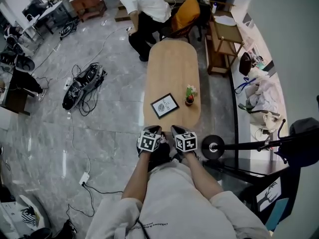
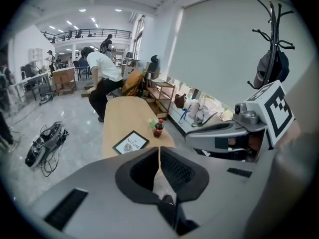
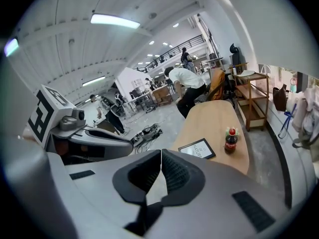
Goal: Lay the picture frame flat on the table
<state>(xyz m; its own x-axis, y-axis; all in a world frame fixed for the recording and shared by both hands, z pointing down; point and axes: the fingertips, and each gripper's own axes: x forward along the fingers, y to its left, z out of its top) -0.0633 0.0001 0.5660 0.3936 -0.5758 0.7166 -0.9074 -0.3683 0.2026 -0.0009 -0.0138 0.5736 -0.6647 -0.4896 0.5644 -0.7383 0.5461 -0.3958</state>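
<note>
Picture frame (image 1: 165, 105) lies flat, face up, on the wooden table (image 1: 169, 63), toward the near end and closer to the table's left edge. A small soda bottle (image 1: 190, 99) stands near it on the right, not touching.

We judge the laying-down step done, or nearly. Nothing is left except keeping both tools away from the frame so it doesn't slide toward the edge. If we did adjust it, we'd push flat from the bottle side rather than lift a corner.

Left gripper (image 2: 159, 156) has its jaws pressed together with nothing between them. Right gripper (image 3: 161, 161) is the same: pads meeting, empty.

Both are held close to the person's body, off the near end of the table. The frame is ahead of the jaws and well apart from them, slightly left of the left gripper's line and slightly right of the right one's.
</note>
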